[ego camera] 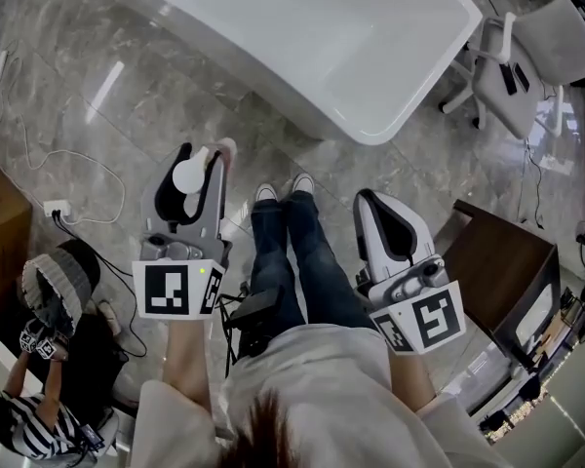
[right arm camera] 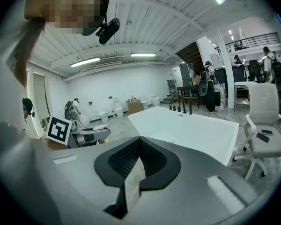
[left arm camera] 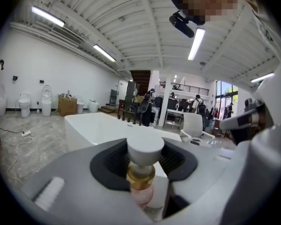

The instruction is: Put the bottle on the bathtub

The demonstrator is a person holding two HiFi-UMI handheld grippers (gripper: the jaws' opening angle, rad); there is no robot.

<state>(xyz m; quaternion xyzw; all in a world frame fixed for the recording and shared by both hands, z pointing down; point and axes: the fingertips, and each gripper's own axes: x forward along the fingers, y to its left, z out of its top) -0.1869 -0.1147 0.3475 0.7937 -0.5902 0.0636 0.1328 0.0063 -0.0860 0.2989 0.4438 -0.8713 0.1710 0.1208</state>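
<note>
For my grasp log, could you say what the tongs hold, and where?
Left tongs grip the pink bottle around its white cap; right tongs shut, empty.

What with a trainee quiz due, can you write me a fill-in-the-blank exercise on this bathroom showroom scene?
1. The left gripper is shut on a ____ with a white cap.
2. The gripper with nothing between its jaws is the ____ one.
3. Beside the white bathtub stands a white office ____.

Missing words: bottle; right (the right gripper); chair.
</note>
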